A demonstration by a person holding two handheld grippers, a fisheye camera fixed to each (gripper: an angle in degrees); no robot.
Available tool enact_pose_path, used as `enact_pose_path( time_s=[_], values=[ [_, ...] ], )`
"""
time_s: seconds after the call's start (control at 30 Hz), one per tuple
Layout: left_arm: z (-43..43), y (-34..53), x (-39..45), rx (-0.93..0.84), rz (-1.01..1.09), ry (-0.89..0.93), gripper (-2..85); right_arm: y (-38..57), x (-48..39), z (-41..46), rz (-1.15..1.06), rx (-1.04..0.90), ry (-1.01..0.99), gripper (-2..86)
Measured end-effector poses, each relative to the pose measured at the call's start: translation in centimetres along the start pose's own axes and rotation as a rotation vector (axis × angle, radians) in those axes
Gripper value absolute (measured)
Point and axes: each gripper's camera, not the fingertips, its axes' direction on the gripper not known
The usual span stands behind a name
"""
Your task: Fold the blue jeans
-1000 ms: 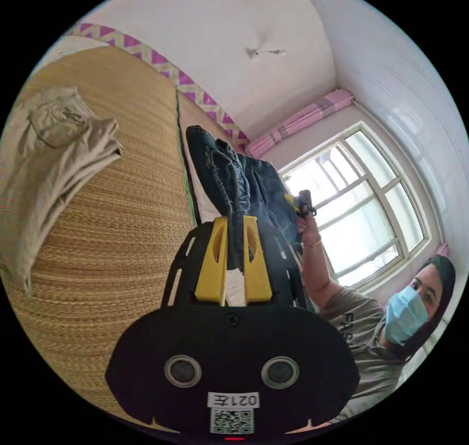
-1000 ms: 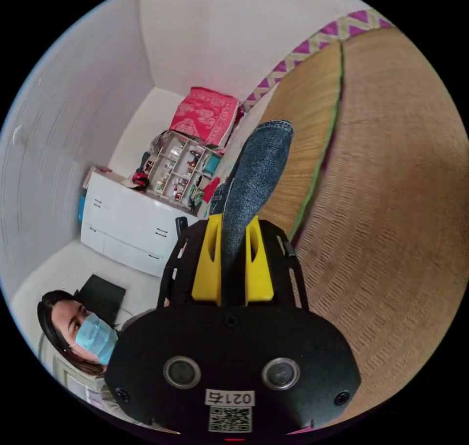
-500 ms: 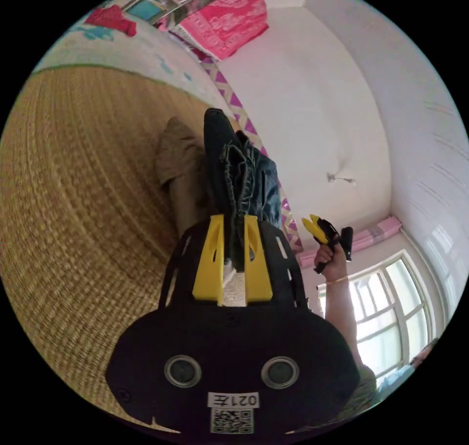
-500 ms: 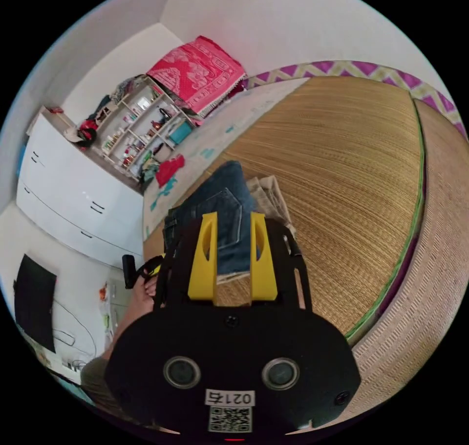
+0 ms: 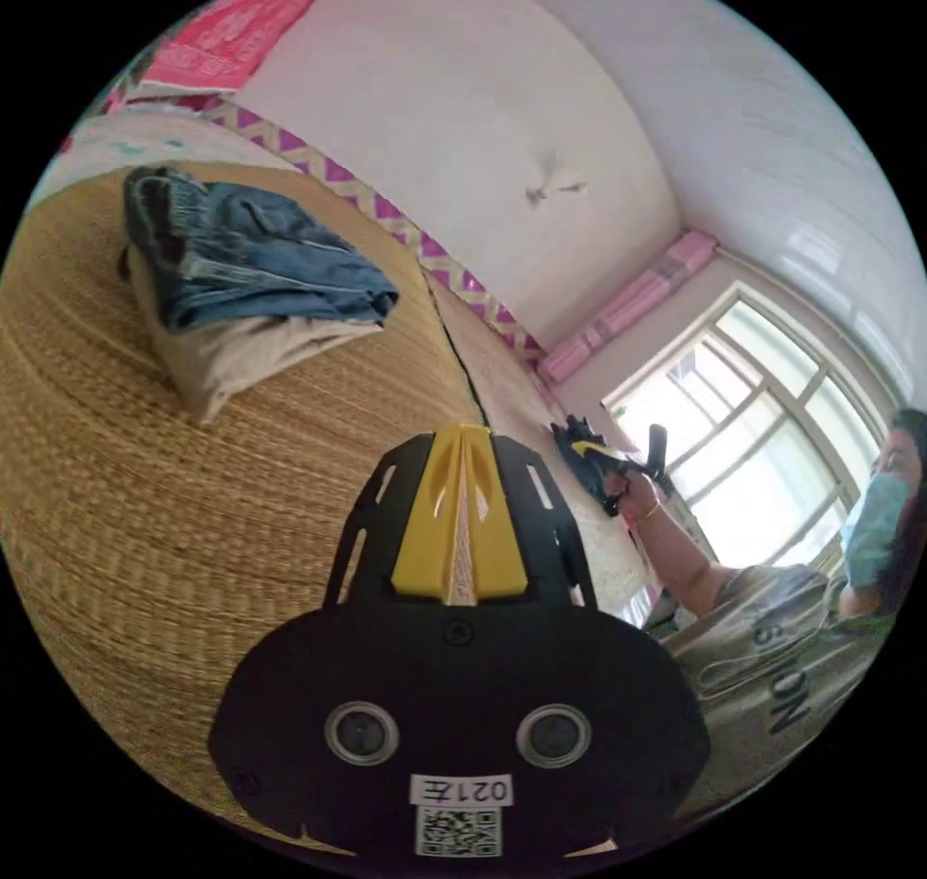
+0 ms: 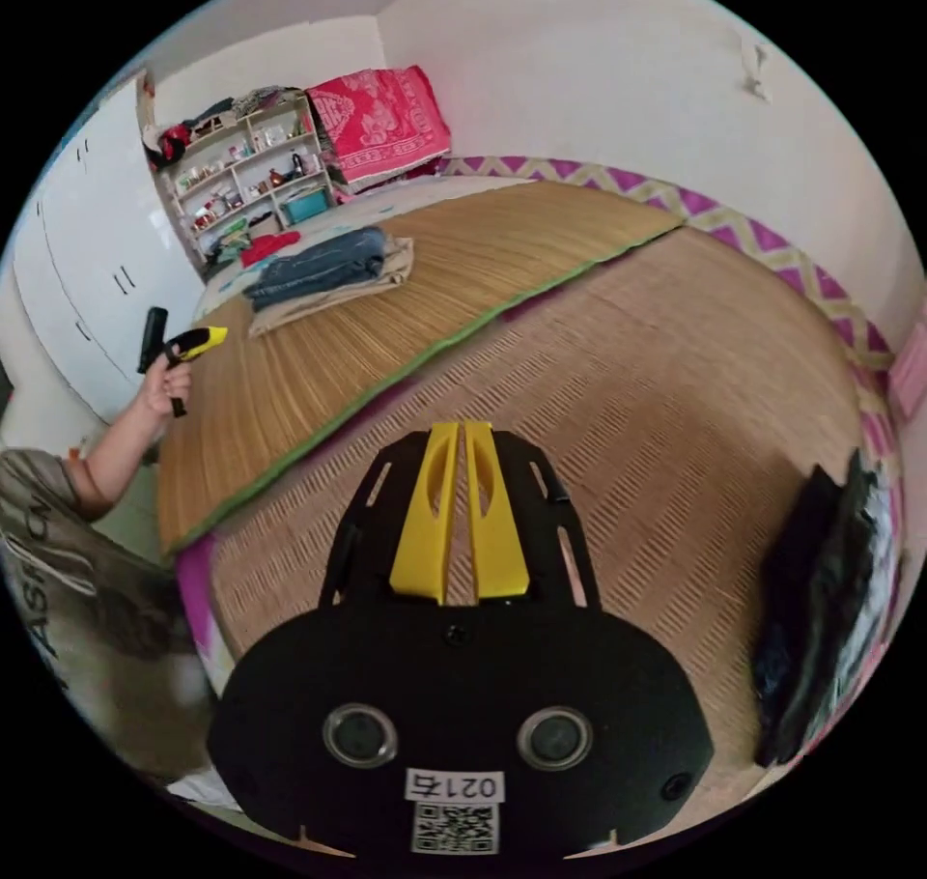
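jeans [image 5: 261,266] folded atop beige garment [image 5: 241,357] on straw mat [image 5: 193,531].

Below the left tongs [image 5: 462,430], on the black housing, sits a white sticker [image 5: 462,790] with short printed characters and a QR code [image 5: 459,831] under it. The same pair, sticker [image 6: 454,785] and code [image 6: 454,827], sits below the right tongs [image 6: 457,427]. Right of the left tongs, the person's grey shirt [image 5: 744,662] carries dark capitals ending in "ION". Left of the right tongs, that shirt [image 6: 106,618] shows "ASH", cut off by folds.
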Motion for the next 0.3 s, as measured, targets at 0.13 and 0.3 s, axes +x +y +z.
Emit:
enact_pose_path(
  time_s=[0.13, 0.3],
  values=[
    [12.8, 1.2, 11.8, -0.119, 0.088, 0.084, -0.9, 6.4, 1.5, -6.7, 0.032, 0.036, 0.356, 2.5],
    [26.8, 3.4, 22.4, -0.154, 0.103, 0.205, -0.9, 8.2, 3.9, -10.5, 0.031, 0.075, 0.654, 11.3]
  ],
)
